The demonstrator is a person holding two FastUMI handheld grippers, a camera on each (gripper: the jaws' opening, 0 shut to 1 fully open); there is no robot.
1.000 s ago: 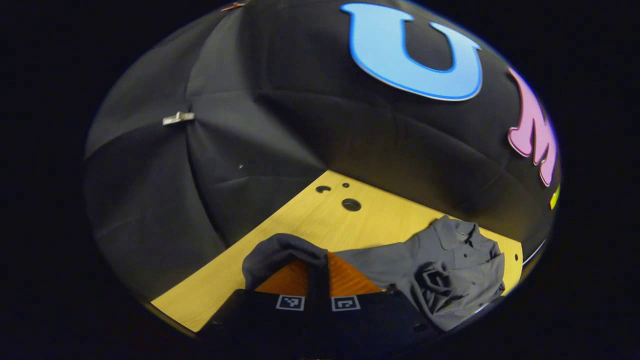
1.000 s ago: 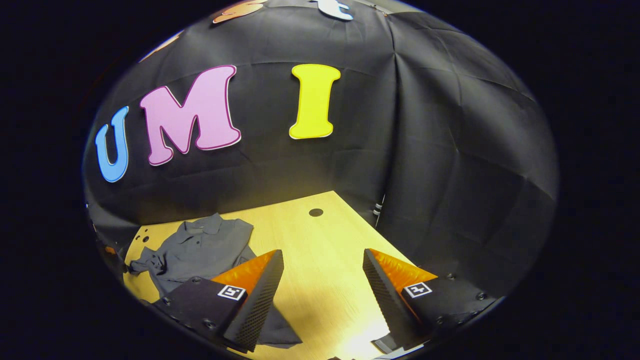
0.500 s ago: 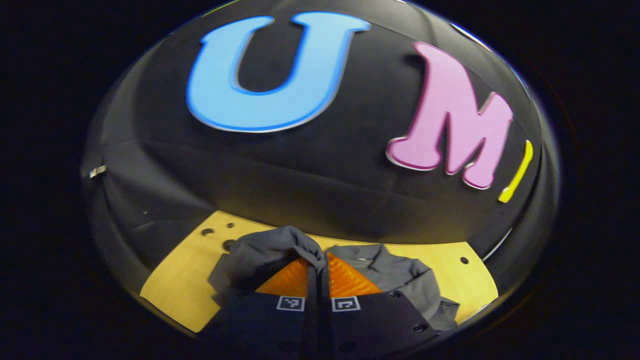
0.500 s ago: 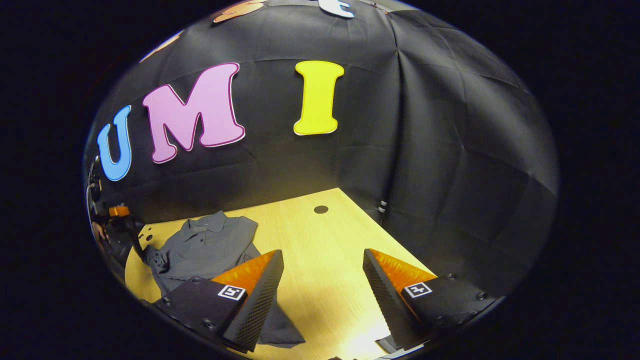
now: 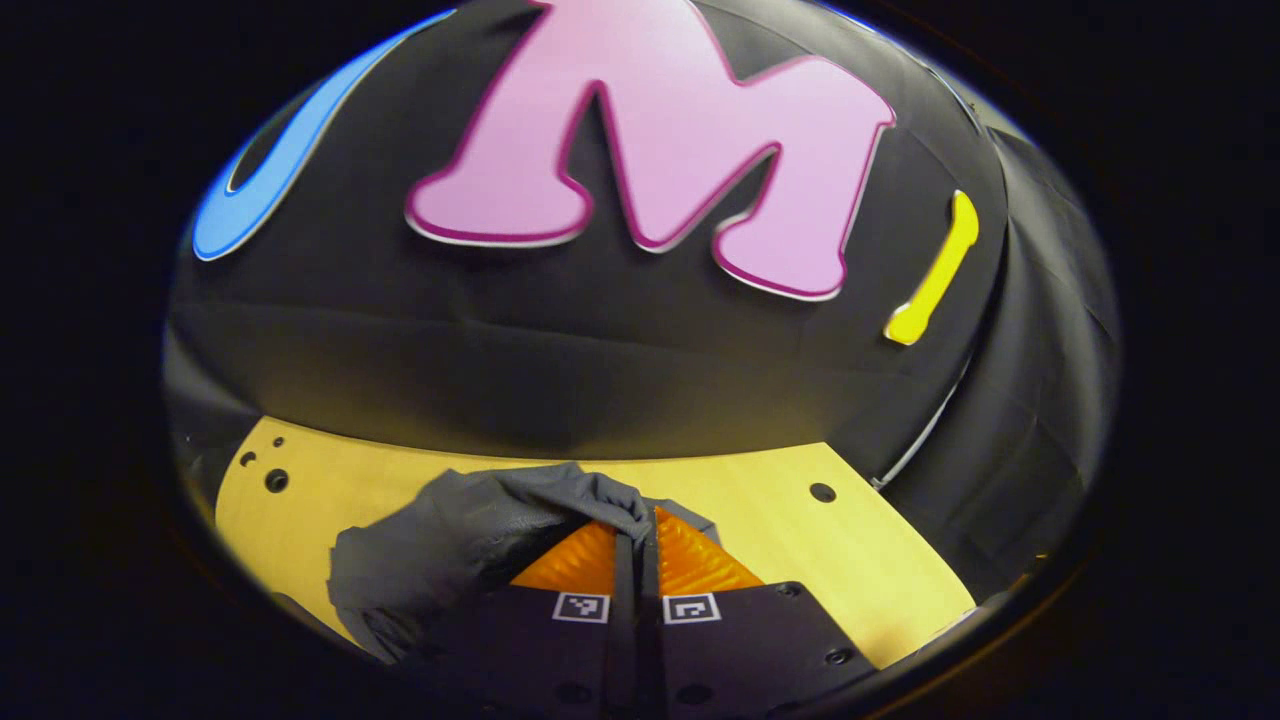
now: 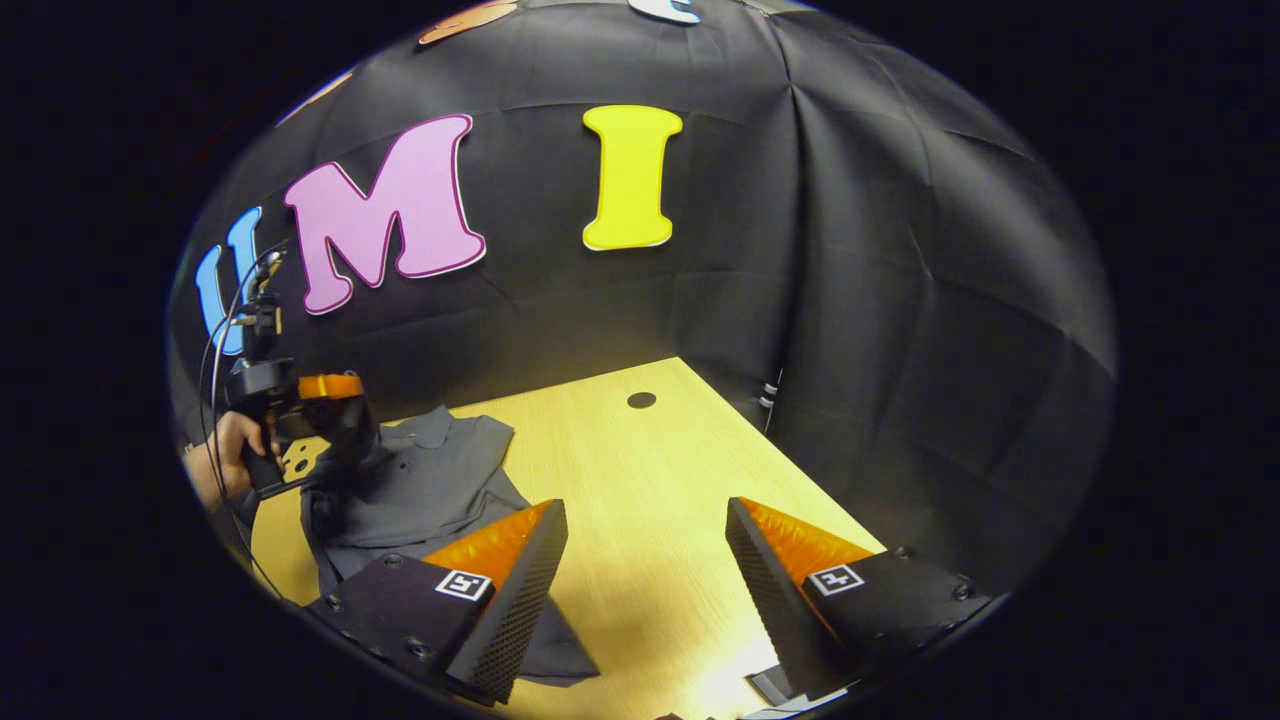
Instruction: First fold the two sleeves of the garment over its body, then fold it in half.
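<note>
The yellow counter (image 6: 640, 470) carries the grey garment (image 6: 430, 480), spread at its far left in the right gripper view. The left tool (image 5: 636, 525) is clenched on a sleeve (image 5: 480, 530), lifting the bunched cloth off the counter, apparently over the body. A hand (image 6: 228, 450) holds that tool. The right tool (image 6: 645, 560) hovers with fingers spread, gripping nothing.

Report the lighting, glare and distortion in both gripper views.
Left gripper view: fisheye bends the table edge; light falls on the wood, the grey shirt stays dim. Right gripper view: bright glare patch on the wood between the right gripper fingers, walls dark, edges curved.
</note>
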